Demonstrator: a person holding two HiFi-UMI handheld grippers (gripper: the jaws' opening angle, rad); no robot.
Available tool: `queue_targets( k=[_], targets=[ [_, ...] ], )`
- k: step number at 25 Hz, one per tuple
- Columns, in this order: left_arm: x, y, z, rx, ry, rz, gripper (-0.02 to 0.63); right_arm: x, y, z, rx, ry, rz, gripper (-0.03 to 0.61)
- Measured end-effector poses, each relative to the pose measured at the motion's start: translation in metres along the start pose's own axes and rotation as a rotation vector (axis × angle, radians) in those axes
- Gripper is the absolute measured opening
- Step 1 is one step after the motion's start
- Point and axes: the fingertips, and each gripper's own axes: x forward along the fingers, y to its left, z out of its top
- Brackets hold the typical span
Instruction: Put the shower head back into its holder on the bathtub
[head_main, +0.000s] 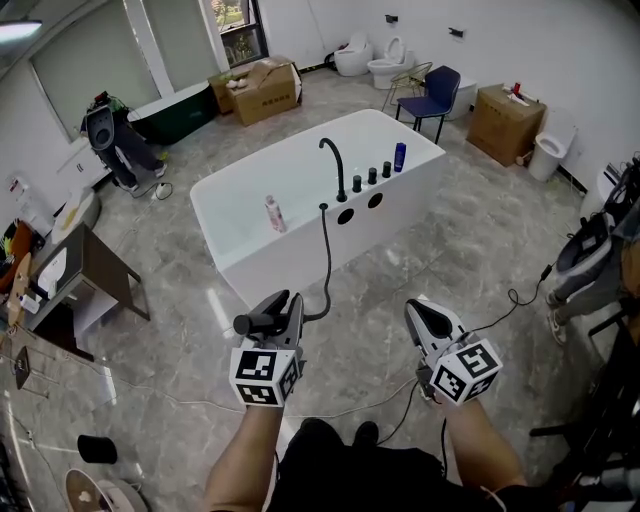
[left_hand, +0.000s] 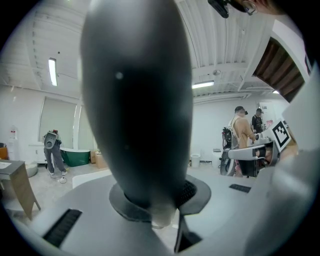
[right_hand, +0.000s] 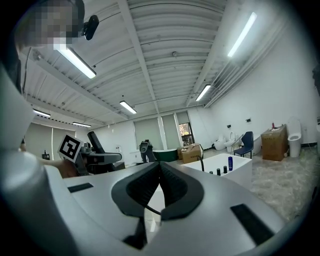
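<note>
My left gripper (head_main: 286, 306) is shut on a black shower head (head_main: 260, 322), whose handle sticks out to the left of the jaws. In the left gripper view the shower head (left_hand: 137, 105) fills the middle, clamped between the pads. Its black hose (head_main: 327, 262) runs up to a hole on the rim of the white bathtub (head_main: 240, 262), beside the black curved faucet (head_main: 334, 160) and black knobs (head_main: 371, 176). My right gripper (head_main: 424, 311) is shut with nothing in it, to the right of the left one. In the right gripper view the bathtub (right_hand: 227, 170) stands ahead at right.
A pink bottle (head_main: 273, 214) stands in the tub and a blue one (head_main: 399, 156) on its rim. A blue chair (head_main: 434, 97), cardboard boxes (head_main: 505, 122), toilets (head_main: 371, 59) and a green tub (head_main: 181, 113) stand behind. A desk (head_main: 90, 270) is at left; cables (head_main: 520, 300) lie on the floor.
</note>
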Motion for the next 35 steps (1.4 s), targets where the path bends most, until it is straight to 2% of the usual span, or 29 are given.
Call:
queue_targets(
  k=[5, 14, 21, 29, 35],
  targets=[
    [0.009, -0.013, -0.004, -0.009, 0.009, -0.008, 0.083, -0.005, -0.013, -0.005, 0.012, 0.01, -0.005, 0.015],
    [0.05, -0.009, -0.004, -0.022, -0.002, -0.012, 0.083, 0.015, -0.041, -0.009, 0.012, 0.037, 0.001, 0.015],
    [0.116, 0.018, -0.009, -0.043, 0.012, -0.025, 0.083, 0.069, -0.075, -0.005, 0.004, 0.07, -0.003, 0.015],
    [0.201, 0.054, -0.001, -0.031, 0.018, -0.066, 0.083, 0.144, -0.123, 0.002, 0.023, 0.102, -0.032, 0.015],
    [0.245, 0.09, -0.003, -0.035, 0.02, -0.092, 0.081, 0.204, -0.14, 0.002, 0.029, 0.138, -0.026, 0.015]
  ],
)
